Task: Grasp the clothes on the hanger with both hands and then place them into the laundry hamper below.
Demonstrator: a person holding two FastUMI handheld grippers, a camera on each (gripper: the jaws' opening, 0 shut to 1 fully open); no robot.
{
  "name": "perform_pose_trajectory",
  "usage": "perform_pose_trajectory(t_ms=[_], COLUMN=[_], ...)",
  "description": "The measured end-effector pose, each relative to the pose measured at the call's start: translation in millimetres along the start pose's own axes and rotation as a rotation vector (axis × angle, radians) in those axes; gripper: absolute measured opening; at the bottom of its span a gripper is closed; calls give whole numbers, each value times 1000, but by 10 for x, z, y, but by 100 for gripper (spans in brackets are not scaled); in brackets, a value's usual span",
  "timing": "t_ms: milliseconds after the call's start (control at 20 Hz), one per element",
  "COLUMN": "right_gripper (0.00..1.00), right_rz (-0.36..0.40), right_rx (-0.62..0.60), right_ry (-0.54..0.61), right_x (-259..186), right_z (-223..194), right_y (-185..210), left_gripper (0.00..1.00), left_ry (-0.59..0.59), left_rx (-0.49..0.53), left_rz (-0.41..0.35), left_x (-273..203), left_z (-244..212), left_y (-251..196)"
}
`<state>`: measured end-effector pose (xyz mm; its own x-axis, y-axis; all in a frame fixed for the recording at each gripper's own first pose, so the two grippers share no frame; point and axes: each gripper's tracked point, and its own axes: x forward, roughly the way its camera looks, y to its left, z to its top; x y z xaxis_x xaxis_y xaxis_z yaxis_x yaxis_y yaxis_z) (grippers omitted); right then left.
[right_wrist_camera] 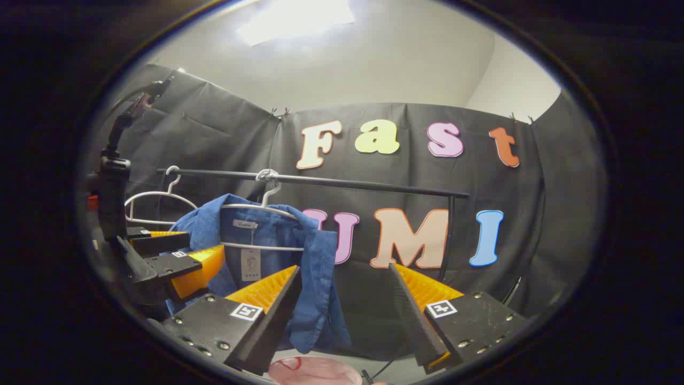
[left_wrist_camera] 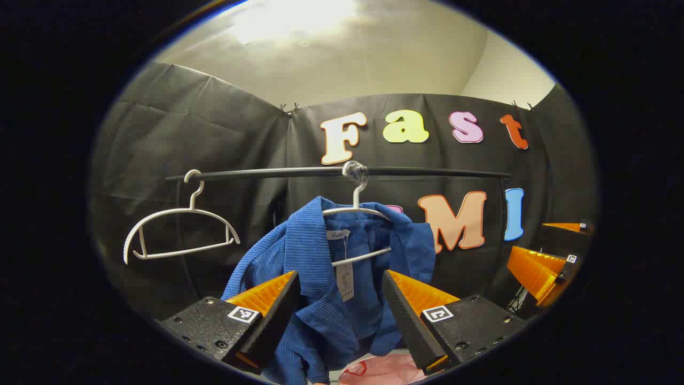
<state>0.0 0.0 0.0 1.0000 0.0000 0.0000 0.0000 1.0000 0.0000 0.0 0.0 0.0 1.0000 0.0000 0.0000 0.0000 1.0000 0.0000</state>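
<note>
Two white hangers hang from a dark horizontal rail (left_wrist_camera: 267, 173) in front of the black cloth wall. In the left gripper view, the bare hanger (left_wrist_camera: 179, 227) sits toward the left end of the rail, and the other hanger (left_wrist_camera: 357, 211) carries a blue ribbed shirt (left_wrist_camera: 307, 256), its collar spread and a paper tag dangling at the neck. The left gripper (left_wrist_camera: 340, 291) is raised in front of that shirt with its jaws spread wide, the fabric showing in the gap between them; neither finger presses on the cloth (the inner edge of one finger overlaps the shirt's front panel in the picture, but whether it touches is not clear). Below the shirt's hem, at the bottom edge of this view, lies something pink (left_wrist_camera: 382, 371), partly cut off, so what it is cannot be told. In the right gripper view, the right gripper (right_wrist_camera: 344, 289) is likewise released and wide apart, off to the side of the blue shirt (right_wrist_camera: 315, 262), with its one finger close beside the garment's hanging edge and its other finger before the bare cloth wall. The left gripper (right_wrist_camera: 176, 251) shows at the left of that view, near the shirt's far shoulder.
</note>
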Motion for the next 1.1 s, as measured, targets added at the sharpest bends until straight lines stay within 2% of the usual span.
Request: perform_pose_trajectory(t_ms=[200,400,550,600,800,1100], right_gripper=[96,95,93,93,99,99], right_rz=[1,-11,-26,-28,-26,-42], right_rx=[9,38,41,40,30,12], right_ry=[-7,-4,7,10,13,23], right_x=[-38,-60,-85,-90,-106,-104], right_z=[5,-20,-76,-82,-84,-111], right_y=[-27,-69,-119,-117,-105,-165], left_gripper=[94,96,93,95,94,94], left_ry=[39,64,79,85,111,170], left_rx=[29,7,3,-2,-9,-38], left_rz=[10,39,57,60,81,126], left_x=[-17,42,70,82,175,384], left_z=[-163,-235,-298,-328,-459,-727], left_y=[67,119,144,141,126,142])
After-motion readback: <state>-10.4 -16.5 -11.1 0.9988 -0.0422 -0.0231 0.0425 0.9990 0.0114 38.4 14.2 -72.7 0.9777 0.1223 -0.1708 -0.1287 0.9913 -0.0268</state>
